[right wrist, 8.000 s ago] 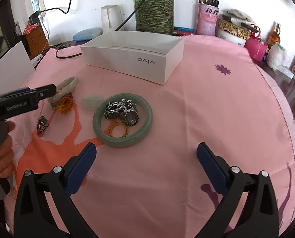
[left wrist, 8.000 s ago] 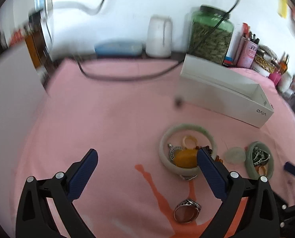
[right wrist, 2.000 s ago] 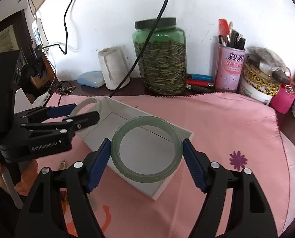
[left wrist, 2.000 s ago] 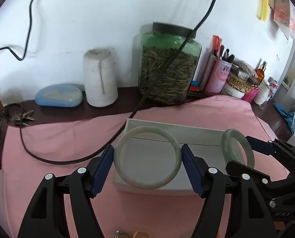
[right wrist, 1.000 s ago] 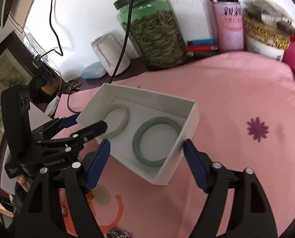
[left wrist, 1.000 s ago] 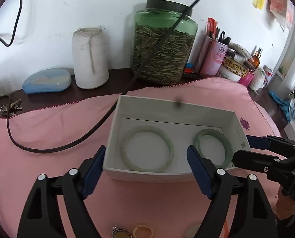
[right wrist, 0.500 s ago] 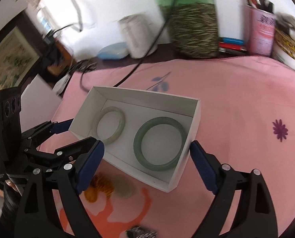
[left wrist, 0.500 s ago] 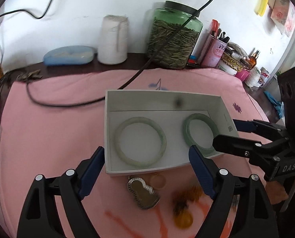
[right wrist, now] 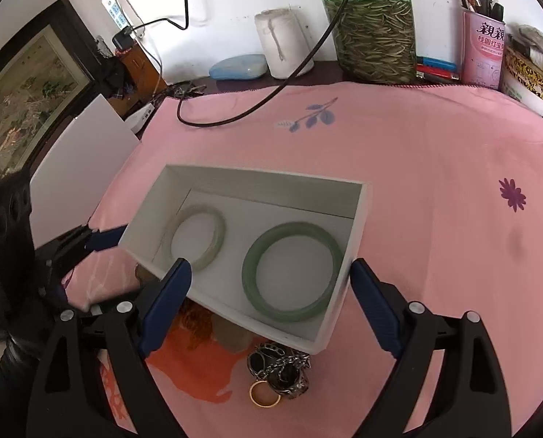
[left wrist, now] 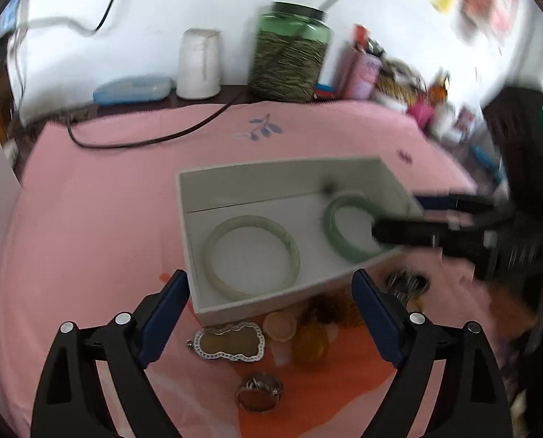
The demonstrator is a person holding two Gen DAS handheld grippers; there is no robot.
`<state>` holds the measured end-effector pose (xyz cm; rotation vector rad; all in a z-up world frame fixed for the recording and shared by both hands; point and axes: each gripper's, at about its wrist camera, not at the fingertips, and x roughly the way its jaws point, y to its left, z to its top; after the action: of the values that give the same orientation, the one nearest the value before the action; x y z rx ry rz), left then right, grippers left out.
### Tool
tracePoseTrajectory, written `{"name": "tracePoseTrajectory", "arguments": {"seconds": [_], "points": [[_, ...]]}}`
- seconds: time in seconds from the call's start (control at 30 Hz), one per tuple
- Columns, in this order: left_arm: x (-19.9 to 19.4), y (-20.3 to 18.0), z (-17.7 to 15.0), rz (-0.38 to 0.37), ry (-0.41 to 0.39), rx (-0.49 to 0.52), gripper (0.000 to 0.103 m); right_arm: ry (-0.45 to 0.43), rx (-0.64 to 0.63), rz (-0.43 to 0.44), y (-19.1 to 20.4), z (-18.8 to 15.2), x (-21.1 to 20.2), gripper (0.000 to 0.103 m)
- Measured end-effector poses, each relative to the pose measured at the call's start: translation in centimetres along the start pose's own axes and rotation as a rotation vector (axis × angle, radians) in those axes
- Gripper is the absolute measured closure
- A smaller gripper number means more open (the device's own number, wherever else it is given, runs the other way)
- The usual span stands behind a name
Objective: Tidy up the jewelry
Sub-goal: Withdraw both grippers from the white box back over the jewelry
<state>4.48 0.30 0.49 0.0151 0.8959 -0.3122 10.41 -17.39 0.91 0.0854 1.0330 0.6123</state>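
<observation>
1. A white box [right wrist: 359,241] sits on the pink cloth [right wrist: 417,168] over the tabletop. Behind the cloth stand a green glass jar [right wrist: 371,25], a white thread spool [right wrist: 280,42], a blue case [right wrist: 238,67] and a pink tin of pens [right wrist: 483,51]; a black cable [right wrist: 256,107] loops across the cloth's far edge.
2. The box's near wall stands between both grippers and its contents; loose pieces lie just outside that wall.
3. Two bangles lie flat in the box, apart: a pale bangle [left wrist: 251,257] on the left and a green bangle [right wrist: 292,272] on the right.
4. Outside, in the left wrist view: one silver-framed pendant [left wrist: 229,343], one small pale ring [left wrist: 279,325], one amber bead [left wrist: 310,343], one dark ring [left wrist: 259,396].
5. In the right wrist view: one gold ring [right wrist: 264,394] touching a silver chain cluster [right wrist: 282,368].
6. The left gripper [left wrist: 269,319] has its jaws spread wide, gripping nothing.
7. The right gripper [right wrist: 269,308] likewise has jaws spread and bare.
</observation>
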Motion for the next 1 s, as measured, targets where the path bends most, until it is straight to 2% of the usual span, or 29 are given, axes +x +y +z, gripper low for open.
{"name": "tracePoseTrajectory", "arguments": {"seconds": [0.07, 0.2, 0.43, 0.63, 0.7, 0.77, 0.87, 1.0], "points": [[0.7, -0.4, -0.1, 0.027, 0.003, 0.029, 0.012, -0.003, 0.018, 0.003, -0.2, 0.3, 0.1, 0.018], [2.0, 0.9, 0.7, -0.024, 0.026, -0.027, 0.009, -0.021, 0.026, -0.008, -0.4, 0.8, 0.4, 0.018], [4.2, 1.5, 3.8, -0.003, 0.023, -0.017, 0.009, -0.063, 0.113, -0.009, -2.5, 3.6, 1.8, 0.018], [4.7, 2.0, 3.9, -0.015, 0.028, -0.025, 0.009, -0.072, 0.096, -0.026, -2.2, 4.0, 2.3, 0.015], [5.0, 2.7, 3.8, -0.037, 0.055, -0.066, 0.008, -0.064, 0.079, -0.050, -1.9, 3.9, 2.4, 0.015], [4.5, 3.3, 3.6, -0.023, 0.050, -0.094, 0.009, -0.075, 0.087, -0.104, -1.9, 3.4, 1.9, 0.015], [2.3, 3.3, 2.8, 0.019, 0.004, -0.066, 0.009, -0.101, 0.026, -0.191, -1.4, 1.6, -0.1, 0.015], [0.5, 3.3, 0.6, 0.057, -0.012, -0.025, 0.006, -0.124, -0.066, -0.284, -0.2, -2.0, -2.6, 0.015]]}}
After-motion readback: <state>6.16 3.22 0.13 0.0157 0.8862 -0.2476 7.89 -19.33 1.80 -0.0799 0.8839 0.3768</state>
